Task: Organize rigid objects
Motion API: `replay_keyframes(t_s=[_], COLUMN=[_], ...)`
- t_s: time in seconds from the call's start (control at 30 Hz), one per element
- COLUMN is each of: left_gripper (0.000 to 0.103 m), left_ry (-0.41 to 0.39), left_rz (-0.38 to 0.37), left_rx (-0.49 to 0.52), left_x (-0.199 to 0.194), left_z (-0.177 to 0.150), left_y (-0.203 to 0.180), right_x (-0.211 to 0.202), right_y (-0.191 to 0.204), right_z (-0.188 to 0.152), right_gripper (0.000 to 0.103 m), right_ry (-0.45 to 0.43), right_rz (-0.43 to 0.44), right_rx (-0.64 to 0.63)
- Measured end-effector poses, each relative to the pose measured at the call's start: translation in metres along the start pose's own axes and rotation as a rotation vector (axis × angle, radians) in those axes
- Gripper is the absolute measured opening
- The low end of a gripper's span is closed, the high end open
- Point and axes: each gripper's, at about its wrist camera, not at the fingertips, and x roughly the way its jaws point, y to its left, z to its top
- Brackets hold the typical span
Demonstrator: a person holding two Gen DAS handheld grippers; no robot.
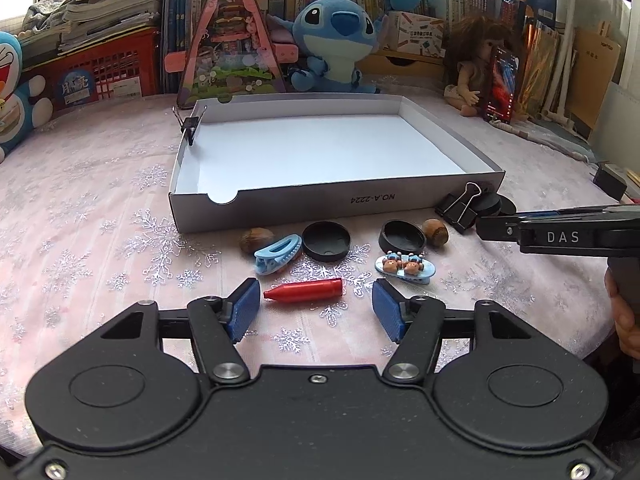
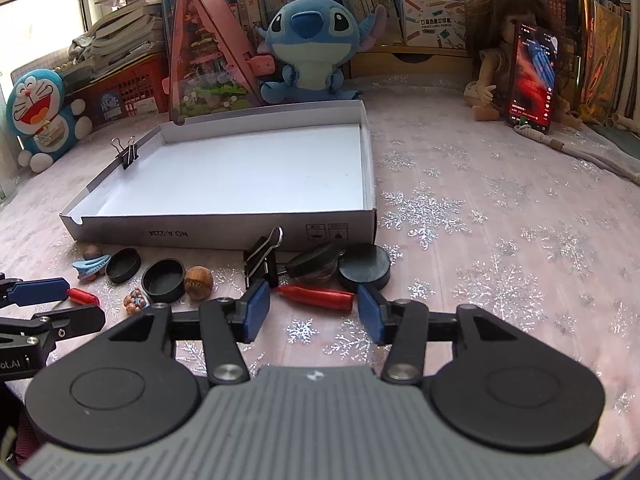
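My left gripper (image 1: pixel 316 305) stands open low over the cloth, and a red bullet-shaped piece (image 1: pixel 304 291) lies between its blue pads, untouched. My right gripper (image 2: pixel 313 311) is open too, with a second red piece (image 2: pixel 316 297) lying between its fingertips. Beyond them sit black round caps (image 1: pixel 326 240), two brown nuts (image 1: pixel 256 239), a blue hair clip (image 1: pixel 278 254), a bear hair clip (image 1: pixel 405 267) and a black binder clip (image 2: pixel 262 256). Behind these is a shallow white box (image 1: pixel 320 204), bare inside, with a small binder clip (image 1: pixel 191 125) on its left rim. The right gripper (image 1: pixel 486 222) reaches in from the right.
Along the back stand a blue plush toy (image 1: pixel 336 40), a pink triangular toy house (image 1: pixel 230 48), a doll (image 2: pixel 492 60) with a lit phone (image 2: pixel 532 76), a red crate (image 1: pixel 100 68) and shelves of books. A hand (image 1: pixel 624 312) shows at the right edge.
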Motion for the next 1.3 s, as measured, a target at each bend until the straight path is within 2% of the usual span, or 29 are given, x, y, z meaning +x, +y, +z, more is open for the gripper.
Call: replay_keyframes(t_s=[0.1, 0.27, 0.3, 0.4, 0.43, 0.8, 0.9, 0.97, 1.17, 1.3], left_gripper=[0.061, 0.061, 0.061, 0.061, 0.061, 0.061, 0.054, 0.042, 0.041, 0.041], left_ry=[0.000, 0.001, 0.000, -0.003, -0.003, -0.011, -0.013, -0.017, -0.033, -0.071], left_rz=[0.000, 0.000, 0.001, 0.001, 0.002, 0.016, 0.019, 0.027, 0.016, 0.012], left_rx=[0.002, 0.000, -0.001, -0.005, -0.007, -0.036, -0.042, -0.046, -0.033, -0.022], left_x=[0.000, 0.001, 0.002, 0.002, 0.003, 0.007, 0.007, 0.007, 0.002, -0.009], left_z=[0.000, 0.000, 0.000, 0.000, 0.000, 0.001, 0.001, 0.001, 0.002, 0.009], left_y=[-0.001, -0.002, -0.002, -0.001, -0.001, 0.001, 0.002, 0.003, 0.002, 0.002], right_x=[0.004, 0.009, 0.009, 0.007, 0.007, 0.002, 0.002, 0.001, -0.003, -0.009], right_y=[0.005, 0.015, 0.016, 0.018, 0.018, 0.021, 0.023, 0.023, 0.025, 0.024], right_z=[0.001, -0.001, -0.002, -0.004, -0.004, -0.007, -0.008, -0.008, -0.006, -0.003], right_gripper=[0.072, 0.072, 0.071, 0.052, 0.050, 0.050, 0.050, 0.050, 0.050, 0.050], right_ry=[-0.003, -0.021, -0.025, -0.036, -0.039, -0.061, -0.067, -0.071, -0.085, -0.104], right_rz=[-0.010, -0.045, -0.051, -0.054, -0.053, -0.025, -0.028, -0.028, -0.025, -0.020], right_rx=[-0.008, -0.047, -0.053, -0.074, -0.081, -0.123, -0.129, -0.133, -0.141, -0.142])
